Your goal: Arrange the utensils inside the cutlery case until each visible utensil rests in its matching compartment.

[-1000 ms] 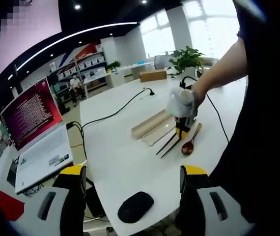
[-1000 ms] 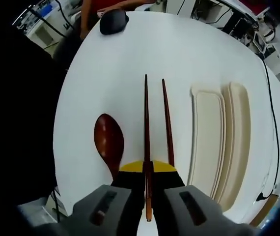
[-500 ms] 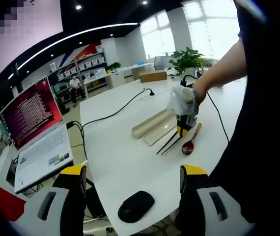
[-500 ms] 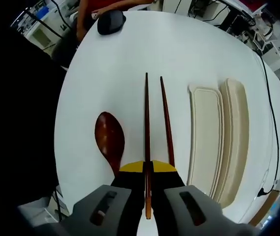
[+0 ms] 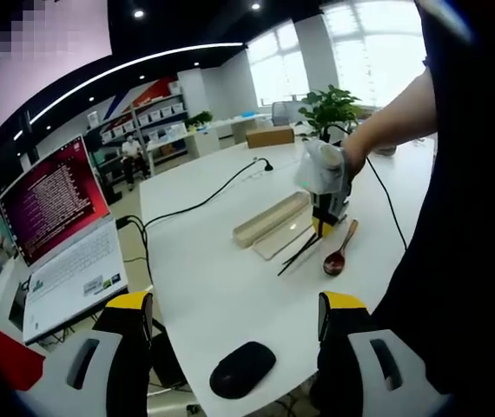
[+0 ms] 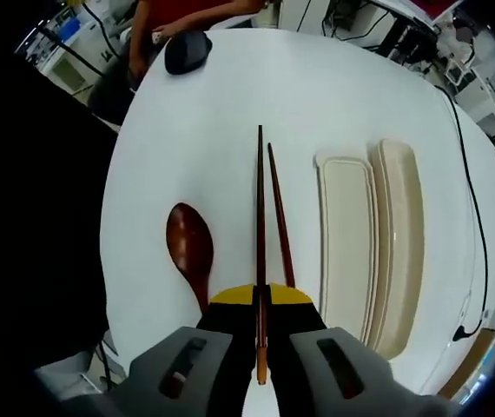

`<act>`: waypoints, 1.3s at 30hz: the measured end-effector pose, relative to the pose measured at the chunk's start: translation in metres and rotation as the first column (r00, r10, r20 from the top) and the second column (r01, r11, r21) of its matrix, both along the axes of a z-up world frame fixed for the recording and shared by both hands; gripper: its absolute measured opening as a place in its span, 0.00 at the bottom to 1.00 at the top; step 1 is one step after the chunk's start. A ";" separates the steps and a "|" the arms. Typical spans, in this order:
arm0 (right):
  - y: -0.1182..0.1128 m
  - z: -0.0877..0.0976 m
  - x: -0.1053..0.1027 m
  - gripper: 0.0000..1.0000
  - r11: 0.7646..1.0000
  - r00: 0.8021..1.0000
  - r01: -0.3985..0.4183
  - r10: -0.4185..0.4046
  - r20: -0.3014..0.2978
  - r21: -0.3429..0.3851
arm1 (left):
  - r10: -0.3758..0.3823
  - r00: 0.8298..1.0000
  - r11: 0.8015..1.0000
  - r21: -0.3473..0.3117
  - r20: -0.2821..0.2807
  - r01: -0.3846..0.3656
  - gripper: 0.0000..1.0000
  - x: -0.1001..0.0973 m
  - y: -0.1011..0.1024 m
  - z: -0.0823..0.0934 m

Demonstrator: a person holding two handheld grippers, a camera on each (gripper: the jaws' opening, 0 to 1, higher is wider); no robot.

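My right gripper (image 6: pixel 260 300) is shut on one dark brown chopstick (image 6: pixel 260 208) and holds it above the white table (image 6: pixel 317 95). The second chopstick (image 6: pixel 279 221) lies on the table just to its right, angled toward it. A brown wooden spoon (image 6: pixel 190 248) lies to the left. The beige cutlery case (image 6: pixel 347 239) and its lid (image 6: pixel 401 234) lie open side by side on the right. In the left gripper view the right gripper (image 5: pixel 321 228), a hand on it, hovers by the case (image 5: pixel 271 218) and spoon (image 5: pixel 337 254). My left gripper (image 5: pixel 230 330) stands open over the table's near edge.
A black computer mouse (image 5: pixel 242 368) lies near the front edge, also seen as the mouse (image 6: pixel 187 51) far off. An open laptop (image 5: pixel 61 234) stands at the left. A black cable (image 5: pixel 204 198) runs across the table. A potted plant (image 5: pixel 330 106) stands at the back.
The right gripper has risen with the held chopstick, so the table looks farther away. The second chopstick now lies angled toward the held one. The left gripper has barely moved.
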State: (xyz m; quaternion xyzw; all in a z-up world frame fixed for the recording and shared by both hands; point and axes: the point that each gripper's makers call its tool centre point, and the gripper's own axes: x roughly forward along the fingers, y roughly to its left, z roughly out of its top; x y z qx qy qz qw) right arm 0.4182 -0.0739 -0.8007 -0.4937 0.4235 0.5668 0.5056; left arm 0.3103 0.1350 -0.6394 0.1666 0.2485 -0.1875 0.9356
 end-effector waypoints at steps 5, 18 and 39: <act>0.001 0.005 0.001 0.00 1.000 1.000 0.000 0.000 0.003 0.002 | -0.001 1.000 1.000 0.001 0.002 0.001 0.80 0.000 0.000 0.002; 0.003 0.016 0.004 0.00 1.000 1.000 0.008 -0.009 0.014 0.013 | -0.009 1.000 1.000 -0.002 0.003 0.009 0.80 0.002 -0.001 0.002; 0.001 0.034 0.022 0.00 0.998 0.997 0.055 -0.056 0.059 0.030 | -0.039 0.999 0.999 -0.027 0.002 0.039 0.80 0.007 -0.006 -0.005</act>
